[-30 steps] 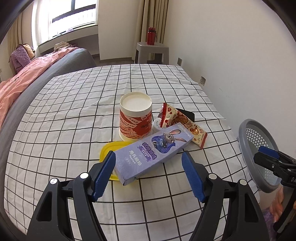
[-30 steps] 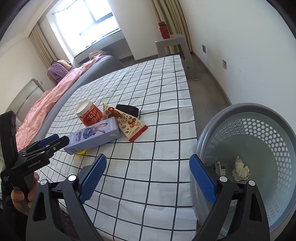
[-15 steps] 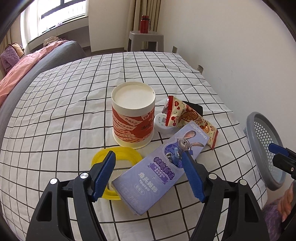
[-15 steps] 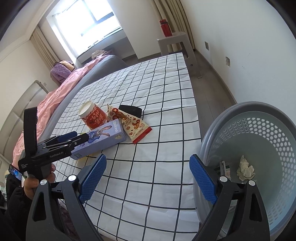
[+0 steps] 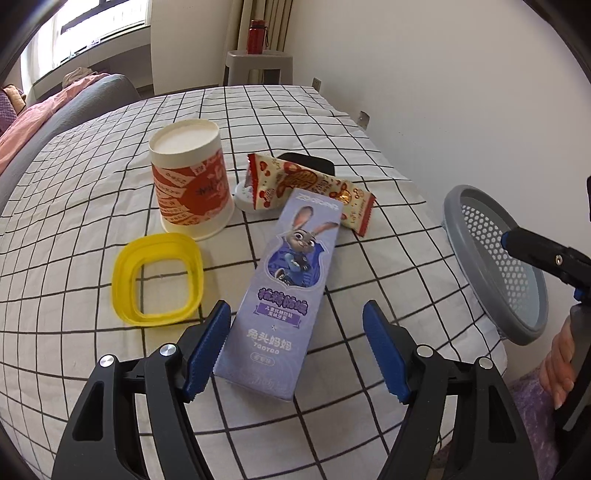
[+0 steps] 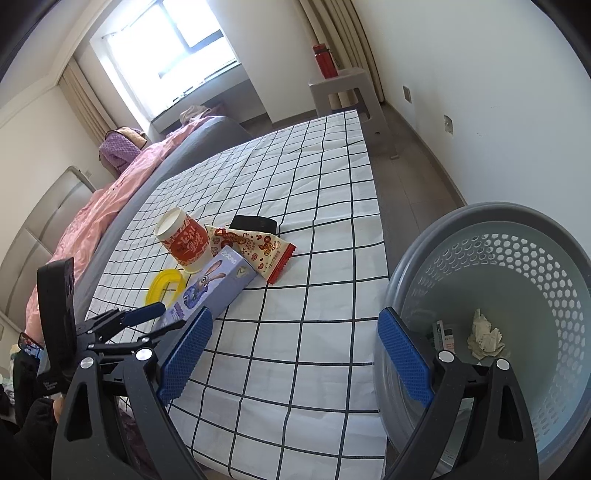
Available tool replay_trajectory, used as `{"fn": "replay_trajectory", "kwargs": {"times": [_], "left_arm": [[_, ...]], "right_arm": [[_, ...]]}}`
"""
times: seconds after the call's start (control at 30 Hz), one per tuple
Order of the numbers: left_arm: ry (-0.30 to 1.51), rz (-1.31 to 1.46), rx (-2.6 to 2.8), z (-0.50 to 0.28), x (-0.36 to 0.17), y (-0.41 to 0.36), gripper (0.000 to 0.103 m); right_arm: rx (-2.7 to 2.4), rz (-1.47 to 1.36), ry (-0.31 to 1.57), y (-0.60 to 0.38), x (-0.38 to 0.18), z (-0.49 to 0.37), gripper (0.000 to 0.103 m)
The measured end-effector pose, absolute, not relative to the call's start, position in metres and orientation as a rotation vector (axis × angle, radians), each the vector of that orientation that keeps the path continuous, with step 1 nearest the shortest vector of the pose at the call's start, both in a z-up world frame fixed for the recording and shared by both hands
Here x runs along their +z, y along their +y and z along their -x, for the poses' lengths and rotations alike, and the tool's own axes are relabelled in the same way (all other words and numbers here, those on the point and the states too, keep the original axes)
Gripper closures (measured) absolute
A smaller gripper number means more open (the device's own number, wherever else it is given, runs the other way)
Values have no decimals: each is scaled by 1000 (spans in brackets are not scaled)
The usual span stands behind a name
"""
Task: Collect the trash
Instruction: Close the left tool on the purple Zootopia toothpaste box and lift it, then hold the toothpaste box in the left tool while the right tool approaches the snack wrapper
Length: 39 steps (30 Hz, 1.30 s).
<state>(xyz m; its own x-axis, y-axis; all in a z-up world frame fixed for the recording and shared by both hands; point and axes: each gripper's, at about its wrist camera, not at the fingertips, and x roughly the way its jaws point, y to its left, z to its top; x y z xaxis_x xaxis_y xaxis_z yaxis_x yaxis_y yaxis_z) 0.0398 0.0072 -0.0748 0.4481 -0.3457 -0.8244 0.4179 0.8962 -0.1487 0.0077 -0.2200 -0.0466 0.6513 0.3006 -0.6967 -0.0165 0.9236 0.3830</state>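
A purple rabbit-print box (image 5: 291, 288) (image 6: 212, 291) lies on the checked bedsheet, its near end between the open jaws of my left gripper (image 5: 295, 350) (image 6: 164, 317); the pads do not touch it. Behind it stand an upside-down red-and-white paper cup (image 5: 190, 186) (image 6: 184, 240), a yellow plastic ring (image 5: 159, 278) (image 6: 164, 286), a red-and-cream snack wrapper (image 5: 314, 188) (image 6: 258, 249) and a black object (image 5: 310, 162) (image 6: 255, 223). My right gripper (image 6: 295, 354) (image 5: 539, 251) hangs open over the bed's edge, beside the grey trash basket (image 6: 554, 258) (image 5: 480, 258).
The basket holds a crumpled paper (image 6: 485, 334) and a small carton (image 6: 445, 334). A small white lid (image 5: 243, 194) sits under the wrapper. A grey stool (image 5: 258, 61) with a red bottle (image 5: 255, 31) stands past the bed. Pink bedding (image 6: 99, 214) lies at the left. A wall runs along the right.
My left gripper has come down and forward onto the purple box, whose near end now lies between its jaws. The right gripper has stayed beside the basket.
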Motion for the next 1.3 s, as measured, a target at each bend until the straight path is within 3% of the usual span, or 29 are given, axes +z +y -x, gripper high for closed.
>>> {"fn": "replay_trajectory", "kwargs": {"times": [0.3, 0.77, 1.0, 1.3], "left_arm": [[1013, -106, -511, -14, -78, -19, 32], [1031, -161, -347, -55, -93, -43, 33], [1019, -202, -342, -55, -100, -53, 60], [960, -198, -307, -34, -87, -32, 60]], "right_arm": [[190, -373, 827, -226, -41, 0, 14], [189, -381, 815, -232, -38, 4, 14], [176, -379, 828, -236, -42, 4, 14], [163, -364, 843, -228, -47, -2, 14]]}}
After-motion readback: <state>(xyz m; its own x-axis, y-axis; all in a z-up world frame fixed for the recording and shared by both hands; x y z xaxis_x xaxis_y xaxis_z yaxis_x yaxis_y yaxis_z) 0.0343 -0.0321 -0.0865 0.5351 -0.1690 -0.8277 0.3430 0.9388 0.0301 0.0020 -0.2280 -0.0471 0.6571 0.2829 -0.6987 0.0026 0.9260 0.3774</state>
